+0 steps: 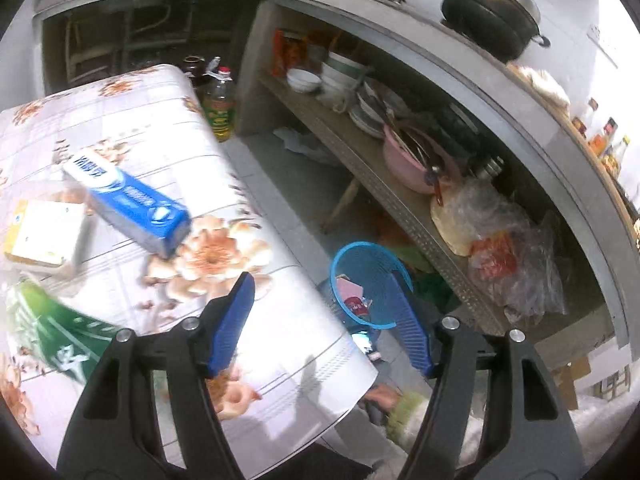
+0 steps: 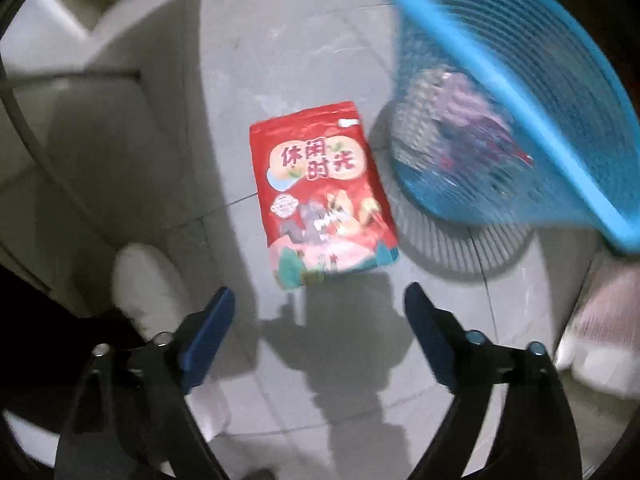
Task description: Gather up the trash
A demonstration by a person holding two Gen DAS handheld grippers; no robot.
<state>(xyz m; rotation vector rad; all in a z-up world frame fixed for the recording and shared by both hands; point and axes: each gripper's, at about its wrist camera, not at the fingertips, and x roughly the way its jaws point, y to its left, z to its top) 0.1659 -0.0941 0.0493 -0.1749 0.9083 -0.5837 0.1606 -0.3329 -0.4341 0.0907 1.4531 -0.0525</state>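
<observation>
item: red snack pouch [image 2: 322, 196], flat on the tiled floor just beside the blue mesh wastebasket [image 2: 520, 92]. to lift it well, straddle one short edge and pinch. right gripper [image 2: 318, 312] points straight down, fingers wide apart, empty. left gripper [image 1: 326, 316] angled down over the surface [image 1: 160, 120] edge, fingers apart, empty.

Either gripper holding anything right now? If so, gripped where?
Nothing held. Left gripper is open and empty above the table edge. Right gripper is open above the red snack bag on the floor, not touching it.
</observation>
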